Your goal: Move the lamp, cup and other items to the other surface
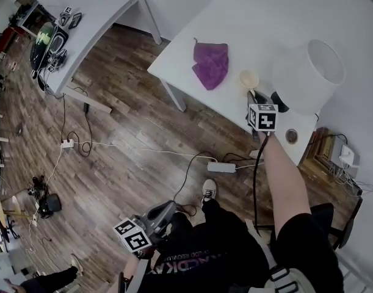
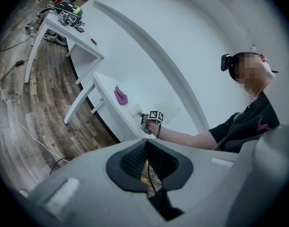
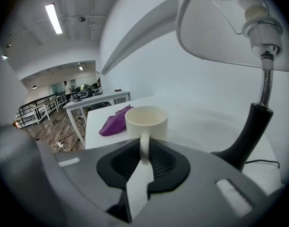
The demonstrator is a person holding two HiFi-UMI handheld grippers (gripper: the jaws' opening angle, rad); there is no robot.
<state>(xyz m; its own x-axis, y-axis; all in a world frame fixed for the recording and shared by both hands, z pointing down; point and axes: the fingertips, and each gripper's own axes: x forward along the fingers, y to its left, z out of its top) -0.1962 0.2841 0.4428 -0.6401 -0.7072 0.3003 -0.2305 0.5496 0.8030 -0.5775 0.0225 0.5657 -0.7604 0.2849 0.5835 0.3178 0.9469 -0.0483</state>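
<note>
- Right gripper (image 3: 144, 151): jaws drawn narrow, pinching the handle of the cup (image 3: 146, 122). The cup stands upright on the white table (image 1: 259, 23).
- Left gripper (image 2: 145, 148): pads together at the tips with nothing between them. It is held low by the person's lap, well away from the table, and only a sliver of floor shows behind the pads.
- Lamp (image 1: 315, 72): just beside the cup, on the same table. From the head view the shade covers most of it and the right gripper partly hides the dark base. In the right gripper view the shade is cut off at the frame's top edge.
- Purple cloth (image 1: 210, 65): crumpled, beyond the cup, apart from it.
- A thin cord (image 3: 263, 163) runs from the lamp base; its end is out of sight.
- Second table (image 1: 97, 20): well apart across the wood floor (image 1: 125, 157). The dark gear on it is too small to tell.
- Power strip (image 1: 221, 166) and loose cables lie on the floor.
</note>
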